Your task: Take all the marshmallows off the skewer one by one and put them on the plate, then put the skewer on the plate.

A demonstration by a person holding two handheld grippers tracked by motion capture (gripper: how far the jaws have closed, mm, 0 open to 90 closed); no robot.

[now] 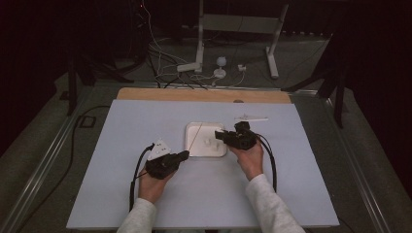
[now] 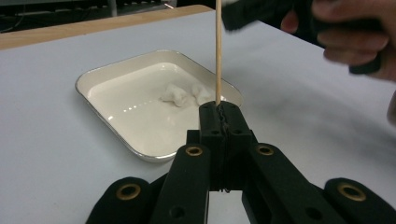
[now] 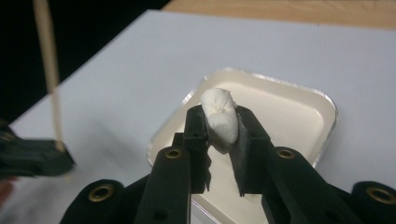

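White marshmallow [image 3: 219,120] sits pinched in the right gripper [image 3: 219,128] above the tray [image 3: 322,105]. Left gripper [image 2: 219,116], jaws closed, holds a thin wooden skewer [image 2: 217,51] upright. Risk: an off-centre push could snap the skewer or tear the marshmallow loose.

No readable text, label or number appears, as far as the dim views allow.

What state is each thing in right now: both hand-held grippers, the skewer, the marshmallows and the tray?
Left hand-held gripper: shut on the wooden skewer.
Wooden skewer: upright, clamped at its lower end.
Right hand-held gripper: shut on a marshmallow, above the tray.
Held marshmallow: squeezed between the jaws, off the tray.
Loose marshmallows: two lying in the tray.
Tray: flat on the table.
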